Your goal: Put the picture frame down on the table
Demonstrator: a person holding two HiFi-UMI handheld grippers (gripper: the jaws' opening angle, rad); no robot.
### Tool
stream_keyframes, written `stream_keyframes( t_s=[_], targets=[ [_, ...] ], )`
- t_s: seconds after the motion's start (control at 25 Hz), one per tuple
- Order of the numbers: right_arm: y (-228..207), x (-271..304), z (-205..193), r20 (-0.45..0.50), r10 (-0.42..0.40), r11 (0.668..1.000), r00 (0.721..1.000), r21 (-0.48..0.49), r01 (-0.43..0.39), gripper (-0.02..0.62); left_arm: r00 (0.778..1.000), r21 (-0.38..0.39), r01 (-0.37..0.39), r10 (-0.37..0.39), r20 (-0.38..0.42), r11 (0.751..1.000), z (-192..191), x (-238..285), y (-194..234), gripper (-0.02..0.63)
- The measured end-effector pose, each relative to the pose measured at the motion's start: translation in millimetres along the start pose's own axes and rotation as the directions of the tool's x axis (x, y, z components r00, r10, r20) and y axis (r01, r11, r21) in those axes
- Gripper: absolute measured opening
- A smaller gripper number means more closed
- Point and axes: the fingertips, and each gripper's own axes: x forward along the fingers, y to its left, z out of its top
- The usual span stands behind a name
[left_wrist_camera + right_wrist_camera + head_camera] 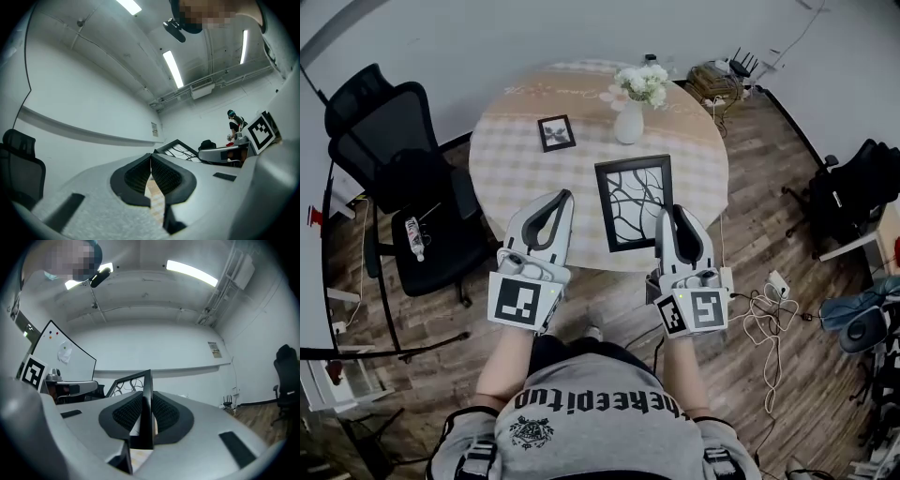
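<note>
1. Over the near part of the round table (516, 159), the picture frame (635, 202) with the black border and branch pattern sat in front of the person, between the 2 grippers.
2. Right gripper (672, 214) was on the frame's right edge. In the right gripper view, its jaws (146, 401) were clamped on the black edge of the picture frame (148, 380), which ran straight up between the 2 pads.
3. Frame looked tilted up from the cloth in both gripper views. Whether its near edge touched the table could not be told.
4. Left gripper (562, 197) hovered just left of the frame, apart from it.
5. Left gripper view showed that gripper's jaws (151, 157) pressed together at the tips with nothing between them, only checked cloth below. The picture frame (180, 147) showed to their right.
6. Far left on the table lay 1 small frame (556, 133), flat on the checked cloth.
7. Far centre stood a white vase (628, 122) with pale flowers (642, 82), beyond the picture frame and apart from it.
8. Black office chair (403, 178) stood left of the table on the wooden floor (769, 216).
9. Loose cables (759, 314) lay on the floor to the near right.
</note>
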Motion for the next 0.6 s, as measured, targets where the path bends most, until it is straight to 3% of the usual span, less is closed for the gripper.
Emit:
stream_keyframes(
  t_s=[0.6],
  targets=[
    [-33.0,48.8,-70.9,-0.137,0.008,0.992,0.991,0.126,0.01,0.069,0.993,-0.012,-0.048,0.046,-0.107,0.999,-32.2,35.9,18.2,0.017]
  ],
)
